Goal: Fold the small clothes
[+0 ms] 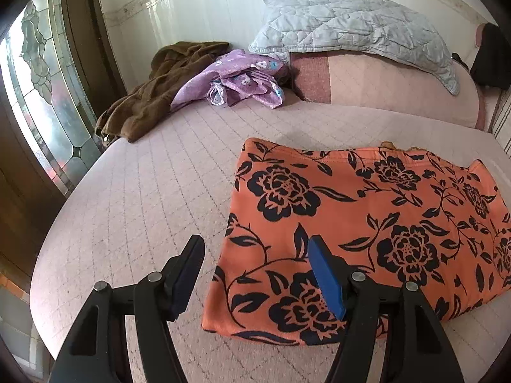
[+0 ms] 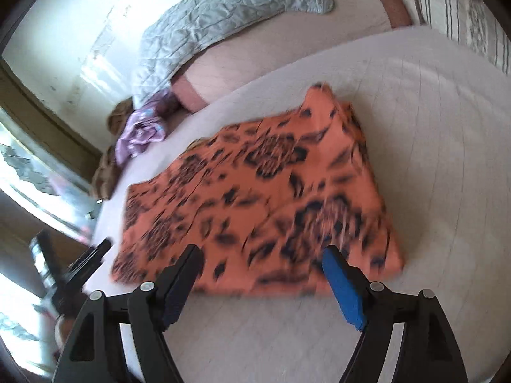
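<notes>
The orange cloth (image 1: 367, 236), a thin fabric printed with black flowers and leaves, lies folded into a flat, roughly rectangular stack on the bed (image 1: 143, 191), whose pale pink cover is quilted in a diamond stitch pattern. No container appears in either view; all items rest directly on the bed. The left gripper (image 1: 255, 249) is released, its jaws spread wide with nothing between them; it sits at the near left corner of the cloth, with one black finger over bare cover and the blue-padded finger (image 1: 325, 277) over the printed fabric. The right gripper (image 2: 262, 255) is likewise released and empty, jaws apart, at the near edge of the cloth; this view is motion-blurred, so contact with the fabric cannot be determined. At the far left of the bed, a crumpled brown garment (image 1: 153, 95) of fuzzy texture lies touching a bunched purple cloth (image 1: 242, 79) with a small flower print. Behind them, a grey quilted blanket (image 1: 351, 28) drapes over a long pink bolster (image 1: 383, 86) along the wall.
</notes>
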